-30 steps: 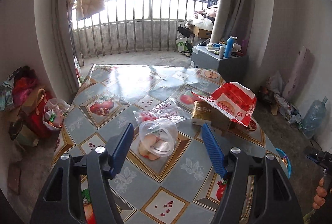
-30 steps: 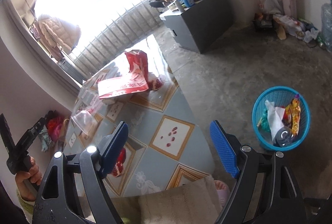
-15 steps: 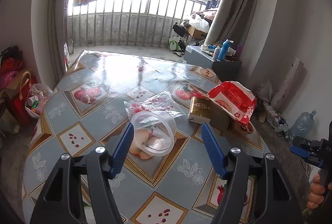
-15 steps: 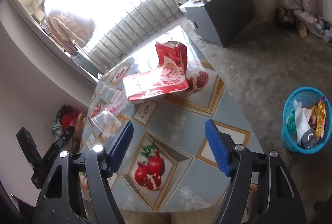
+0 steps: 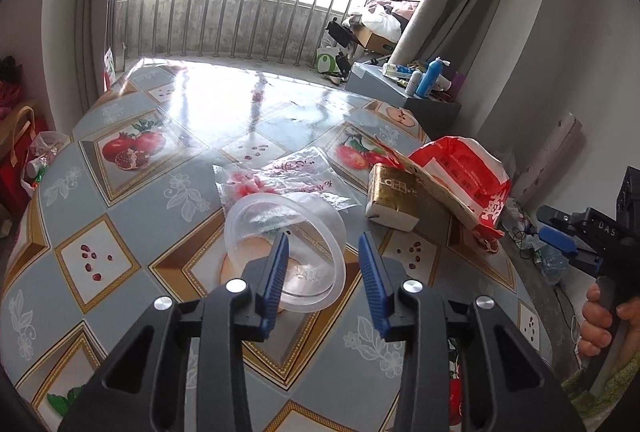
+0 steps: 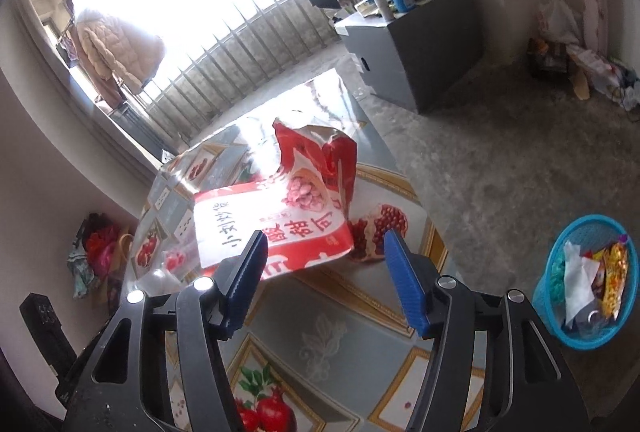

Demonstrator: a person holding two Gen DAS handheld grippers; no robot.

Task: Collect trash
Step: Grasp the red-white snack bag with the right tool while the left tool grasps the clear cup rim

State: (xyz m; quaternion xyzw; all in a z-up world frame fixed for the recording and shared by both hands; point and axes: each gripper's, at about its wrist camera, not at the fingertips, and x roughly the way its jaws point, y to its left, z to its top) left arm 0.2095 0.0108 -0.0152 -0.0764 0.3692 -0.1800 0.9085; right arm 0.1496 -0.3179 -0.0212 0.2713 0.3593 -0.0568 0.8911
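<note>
Left gripper (image 5: 323,256) is closing in around the cup's (image 5: 284,252) rim mid-frame, not clamped yet, while right gripper (image 6: 324,256) is swinging, spread wide, toward the bag (image 6: 276,224).

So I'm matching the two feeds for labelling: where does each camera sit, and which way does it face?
Left wrist: on the left gripper, looking down its blue fingers at the clear round plastic container on the table; the right hand shows at the edge.
Right wrist: on the right gripper, facing the red-and-white snack bag, with the blue mesh trash basket on the floor.
Shared: the snack bag.
</note>
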